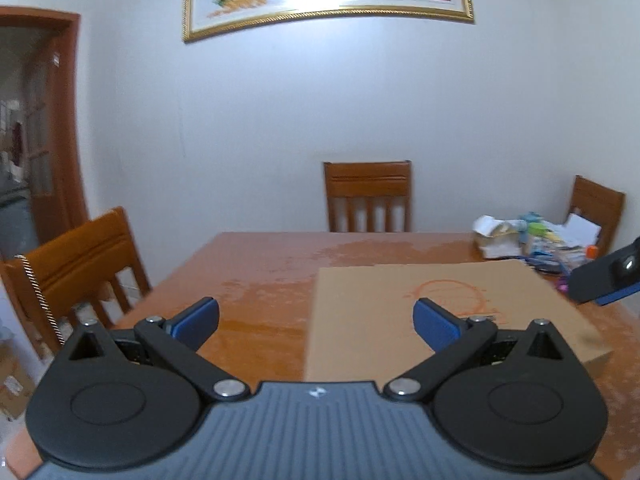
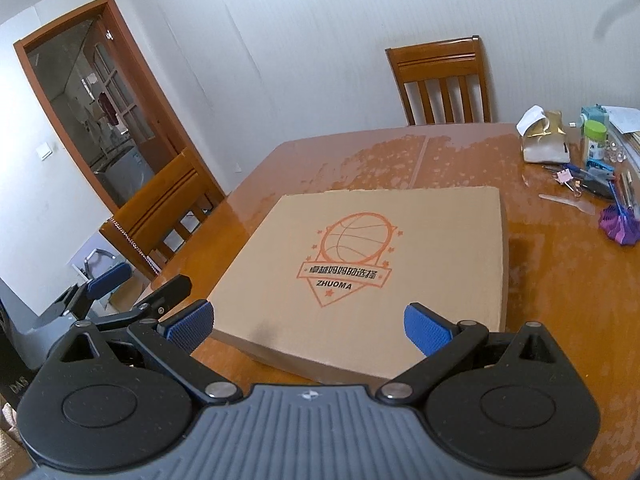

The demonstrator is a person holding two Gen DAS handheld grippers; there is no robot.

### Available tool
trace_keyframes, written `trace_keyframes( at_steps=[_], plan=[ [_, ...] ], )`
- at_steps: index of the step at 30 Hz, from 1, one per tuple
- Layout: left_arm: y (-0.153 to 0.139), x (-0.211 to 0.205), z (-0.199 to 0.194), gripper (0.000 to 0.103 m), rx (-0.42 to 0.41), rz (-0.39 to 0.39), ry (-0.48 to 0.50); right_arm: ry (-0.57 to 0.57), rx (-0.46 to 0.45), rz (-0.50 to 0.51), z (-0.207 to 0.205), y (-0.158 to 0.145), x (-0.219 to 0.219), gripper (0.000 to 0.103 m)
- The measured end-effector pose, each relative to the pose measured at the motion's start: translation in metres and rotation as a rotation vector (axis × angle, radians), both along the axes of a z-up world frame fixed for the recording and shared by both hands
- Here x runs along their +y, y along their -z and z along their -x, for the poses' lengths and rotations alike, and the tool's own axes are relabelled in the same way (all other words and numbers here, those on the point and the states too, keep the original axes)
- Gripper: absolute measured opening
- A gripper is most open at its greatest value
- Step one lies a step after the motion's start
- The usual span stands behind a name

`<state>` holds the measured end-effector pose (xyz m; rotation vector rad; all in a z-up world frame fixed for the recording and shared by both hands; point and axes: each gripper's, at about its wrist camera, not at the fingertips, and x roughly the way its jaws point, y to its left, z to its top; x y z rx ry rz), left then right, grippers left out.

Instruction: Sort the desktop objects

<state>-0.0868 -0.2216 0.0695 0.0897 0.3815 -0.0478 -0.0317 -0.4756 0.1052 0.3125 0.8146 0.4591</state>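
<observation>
Both the left tool (image 1: 316,320) and the right tool (image 2: 308,326) hover released, gripping nothing, near the closed cardboard box (image 2: 368,272) that lies flat on the desk (image 2: 360,156). The clutter to be sorted (image 2: 588,172), pens, clips, a green-capped bottle (image 2: 594,140) and a torn white packet (image 2: 544,140), sits well apart at the far right corner. The likely trouble: thin pens on a glossy surface may skid from the fingers, and a careless reach could topple the bottle. The box fills the near desk, so any reach must pass over or around it; the purple object (image 2: 618,226) lies beside that path.
</observation>
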Motion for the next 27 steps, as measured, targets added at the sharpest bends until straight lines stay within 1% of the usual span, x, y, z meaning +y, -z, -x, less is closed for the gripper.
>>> trace_keyframes(
  at_steps=[2, 6, 12, 14, 17, 24, 27],
  plan=[
    [0.003, 0.003, 0.001, 0.103, 0.021, 0.012, 0.008, -0.003, 0.002, -0.002, 0.000, 0.000, 0.002, 0.103],
    [0.008, 0.009, -0.005, 0.103, 0.086, 0.064, 0.015, -0.014, 0.007, -0.002, 0.001, 0.000, 0.008, 0.103],
    [0.010, 0.017, -0.006, 0.103, 0.129, 0.061, -0.003, -0.023, 0.006, -0.001, 0.000, -0.001, 0.012, 0.103],
    [0.009, 0.020, -0.009, 0.103, 0.156, 0.072, -0.001, -0.023, 0.003, 0.004, 0.001, -0.002, 0.013, 0.103],
    [0.007, 0.026, -0.011, 0.103, 0.172, 0.091, -0.012, -0.014, -0.011, 0.013, 0.001, -0.004, 0.012, 0.103],
    [0.005, 0.026, -0.010, 0.103, 0.180, 0.061, -0.015, 0.027, -0.056, 0.099, 0.004, -0.007, 0.013, 0.103],
    [0.005, 0.025, -0.009, 0.103, 0.185, 0.059, -0.010, 0.057, -0.098, 0.174, 0.008, -0.006, 0.018, 0.103]
  ],
)
